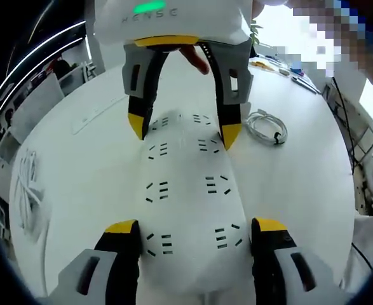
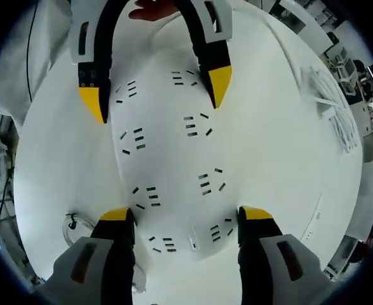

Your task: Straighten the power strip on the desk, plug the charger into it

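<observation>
A wide white power strip (image 1: 187, 190) with two rows of sockets lies lengthwise on the white desk (image 1: 300, 190). My left gripper (image 1: 196, 227) stands open astride its near end, yellow tips on either side. At the far end my right gripper (image 1: 183, 129) straddles it the same way, facing me. In the right gripper view the strip (image 2: 173, 159) runs from my right gripper (image 2: 186, 213), open, up to the left gripper (image 2: 156, 95). The white charger with its coiled cable (image 1: 265, 127) lies on the desk beside the strip, also visible as a coil (image 2: 72, 223).
A bundle of white cables (image 1: 30, 184) (image 2: 335, 108) lies at the desk's edge. A slim white bar (image 1: 97, 114) (image 2: 313, 222) rests on the desk. A hand (image 1: 196, 57) holds the opposite gripper. Small items (image 1: 281, 63) sit at the desk's far side.
</observation>
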### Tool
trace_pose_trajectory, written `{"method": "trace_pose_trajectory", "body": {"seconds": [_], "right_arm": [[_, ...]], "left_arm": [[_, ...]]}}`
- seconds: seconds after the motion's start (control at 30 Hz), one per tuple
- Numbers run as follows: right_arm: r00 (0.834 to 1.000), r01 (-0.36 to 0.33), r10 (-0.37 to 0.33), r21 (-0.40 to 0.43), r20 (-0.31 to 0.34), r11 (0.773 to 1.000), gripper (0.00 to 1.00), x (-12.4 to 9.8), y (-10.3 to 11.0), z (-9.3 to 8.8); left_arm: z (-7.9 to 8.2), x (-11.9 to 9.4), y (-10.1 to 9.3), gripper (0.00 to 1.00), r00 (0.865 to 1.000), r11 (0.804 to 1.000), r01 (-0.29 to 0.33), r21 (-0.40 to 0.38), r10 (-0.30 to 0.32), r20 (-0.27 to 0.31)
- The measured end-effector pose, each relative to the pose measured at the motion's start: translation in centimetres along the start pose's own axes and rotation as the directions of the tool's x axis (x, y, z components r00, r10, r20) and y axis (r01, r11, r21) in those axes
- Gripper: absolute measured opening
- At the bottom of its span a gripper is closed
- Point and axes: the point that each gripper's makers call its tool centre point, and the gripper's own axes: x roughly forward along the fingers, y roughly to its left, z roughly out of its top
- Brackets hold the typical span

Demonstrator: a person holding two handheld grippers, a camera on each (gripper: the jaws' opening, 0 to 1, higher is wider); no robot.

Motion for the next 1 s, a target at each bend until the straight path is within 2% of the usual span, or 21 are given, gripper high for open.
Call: {"method": "trace_pose_trajectory", "body": {"seconds": [0.57, 1.0], "right_arm": [[1.0, 0.004, -0.004, 0.027, 0.009, 1.0, 0.65, -0.25, 0.72, 0.4], [0.998, 0.013, -0.018, 0.079, 0.057, 0.997, 0.65, -0.33, 0.93, 0.2]], "left_arm": [[-0.09, -0.25, -0.31, 0.72, 1.0, 1.0, -0.001, 0.002, 0.001, -0.014], [0.14, -0.17, -0.22, 0.71, 1.0, 1.0, 0.013, 0.02, -0.013, -0.006]]}}
